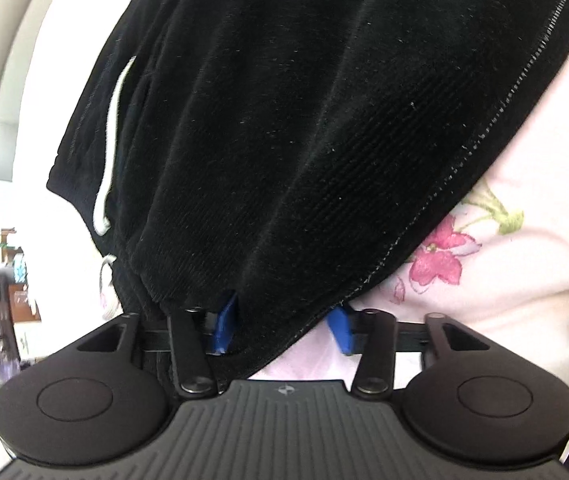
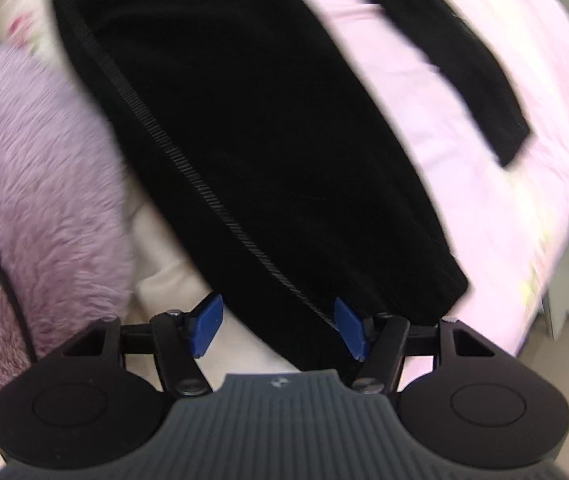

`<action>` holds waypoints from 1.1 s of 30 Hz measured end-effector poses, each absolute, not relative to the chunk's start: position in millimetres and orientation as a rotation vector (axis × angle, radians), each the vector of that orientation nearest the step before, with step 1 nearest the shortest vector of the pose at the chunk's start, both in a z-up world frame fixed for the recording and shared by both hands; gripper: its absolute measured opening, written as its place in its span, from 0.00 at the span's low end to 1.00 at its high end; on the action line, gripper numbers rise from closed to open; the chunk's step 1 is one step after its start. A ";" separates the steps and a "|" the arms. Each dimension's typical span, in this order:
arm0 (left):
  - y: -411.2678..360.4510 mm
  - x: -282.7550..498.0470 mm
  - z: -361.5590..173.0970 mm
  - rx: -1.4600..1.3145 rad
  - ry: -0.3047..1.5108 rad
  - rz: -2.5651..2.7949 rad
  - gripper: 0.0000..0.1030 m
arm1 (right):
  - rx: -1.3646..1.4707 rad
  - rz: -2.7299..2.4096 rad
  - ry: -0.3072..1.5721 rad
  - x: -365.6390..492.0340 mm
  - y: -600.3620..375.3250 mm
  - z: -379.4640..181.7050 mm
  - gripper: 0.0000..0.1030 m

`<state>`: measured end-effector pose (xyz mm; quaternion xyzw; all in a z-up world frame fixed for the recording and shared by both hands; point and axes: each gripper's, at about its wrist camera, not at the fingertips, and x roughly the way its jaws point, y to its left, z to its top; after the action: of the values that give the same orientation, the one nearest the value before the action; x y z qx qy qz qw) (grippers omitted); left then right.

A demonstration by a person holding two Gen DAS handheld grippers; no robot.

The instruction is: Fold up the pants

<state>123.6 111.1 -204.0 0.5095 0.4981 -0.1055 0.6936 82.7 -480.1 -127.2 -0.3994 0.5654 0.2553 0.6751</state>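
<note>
Black ribbed-knit pants [image 1: 284, 128] with a white drawstring [image 1: 110, 148] lie on a pale pink floral sheet [image 1: 524, 240], their hem between the half-open blue-padded left gripper [image 1: 282, 330] and the wider-open right gripper [image 2: 278, 326]; grip unclear in both.

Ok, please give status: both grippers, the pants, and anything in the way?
Left gripper open, black pants edge between pads, not pinched. Right gripper open over pants hem. Fluffy purple cushion beside pants on floral sheet.
</note>
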 end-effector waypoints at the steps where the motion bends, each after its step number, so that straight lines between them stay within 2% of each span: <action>1: 109.0 120.8 -203.3 1.130 1.105 -0.215 0.42 | -0.930 0.599 1.284 80.7 -476.4 -132.1 0.59; 4: 107.5 121.3 -199.6 1.081 1.088 -0.153 0.33 | -0.995 0.602 1.252 75.7 -467.6 -140.5 0.59; 6: 108.8 122.7 -193.4 1.049 1.072 -0.124 0.29 | -0.976 0.572 1.215 72.7 -466.3 -137.0 0.41; 7: 109.7 122.2 -188.5 1.027 1.059 -0.109 0.27 | -0.963 0.557 1.197 70.4 -466.6 -132.7 0.23; 9: 113.2 123.3 -175.8 0.969 1.028 -0.081 0.26 | -0.911 0.540 1.179 64.9 -468.9 -120.1 0.01; 15: 126.5 126.5 -120.8 0.705 0.922 0.011 0.22 | -0.816 0.378 1.004 46.4 -477.6 -72.8 0.00; 21: 118.6 151.5 -73.4 0.595 0.808 0.096 0.21 | -0.774 0.176 0.823 80.4 -474.7 -18.4 0.00; 27: 112.5 211.3 -34.8 0.501 0.760 0.175 0.20 | -0.811 0.042 0.771 156.9 -460.2 4.3 0.00; 33: 101.9 288.0 -29.8 0.504 0.779 0.209 0.19 | -0.820 -0.060 0.769 250.1 -453.0 -5.9 0.00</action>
<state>288.0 101.9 -29.8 0.2428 0.3751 0.1008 0.8889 250.1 -453.0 -5.9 -0.3885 0.3644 -0.0287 0.8458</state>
